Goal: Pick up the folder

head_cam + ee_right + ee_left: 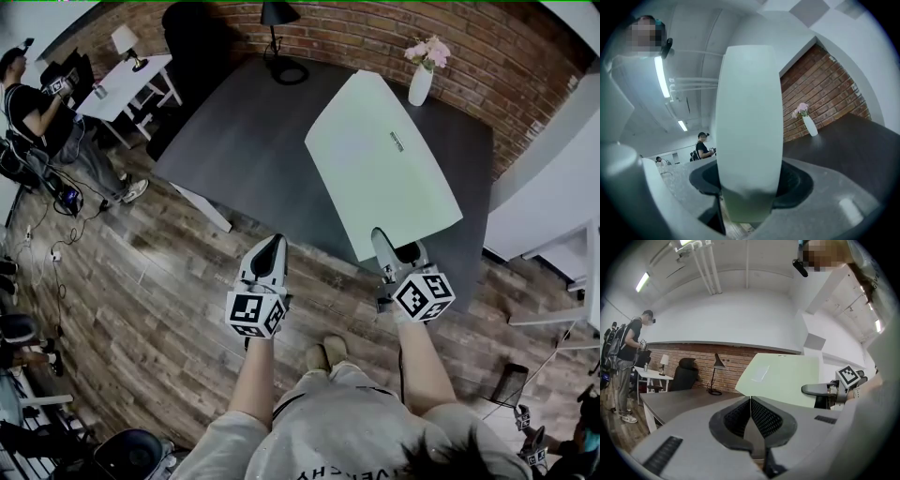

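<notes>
Right gripper (747, 190) fingers pinch folder (380, 169) at near edge; folder juts ahead of fingers, apparently clear of table (234, 141). Left gripper (750, 404) fingers pressed together, empty. Advice: firm pinch, raise level, watch far-end droop.

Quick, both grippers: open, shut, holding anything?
Left gripper: jaws shut, nothing between them.
Right gripper: jaws closed on the pale green folder.

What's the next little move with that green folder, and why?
Probably lift the folder a bit higher, away from the table. The right gripper grips only its near edge, so most of it juts out over the dark table, with the vase close to its far corner. The left gripper is shut and empty, free to steady it.
</notes>
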